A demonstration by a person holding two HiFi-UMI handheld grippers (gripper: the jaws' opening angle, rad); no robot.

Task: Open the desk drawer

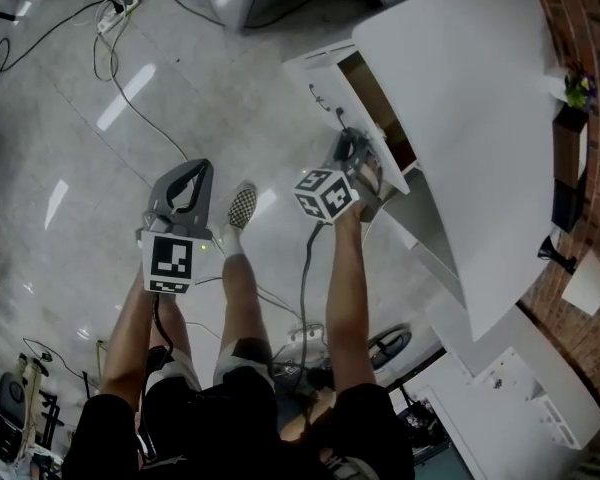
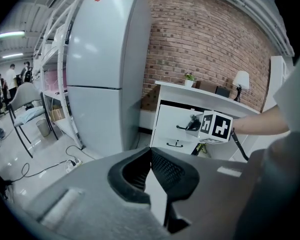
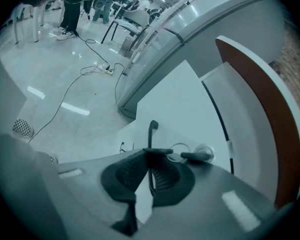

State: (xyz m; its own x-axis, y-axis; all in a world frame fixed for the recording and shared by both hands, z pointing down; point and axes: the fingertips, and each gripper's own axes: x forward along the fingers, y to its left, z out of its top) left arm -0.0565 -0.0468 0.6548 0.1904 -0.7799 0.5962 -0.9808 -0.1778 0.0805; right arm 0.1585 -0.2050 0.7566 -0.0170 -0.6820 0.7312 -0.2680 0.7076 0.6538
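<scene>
A white power strip and its cables lie on the glossy pale tiled floor at far left of the head view. Nearer the person, the grey left gripper, topped with a square-marker cube, is held out over the floor well clear of the furniture. Its own view shows its jaws pressed together with nothing between them, facing a tall grey refrigerator. A checkered slip-on shoe stands on the tiles between the two arms.

To the right, the grey right gripper reaches to the front of the white desk drawer. In the right gripper view its jaws are clamped shut on the thin black metal drawer handle, which rises above the pads against the white drawer front. Seen from above, the drawer stands partly pulled out from under the white desk top, showing a strip of brown interior. A second black handle sits on the front below it. A red brick wall runs behind the desk, where a small potted plant stands at the far edge.
</scene>
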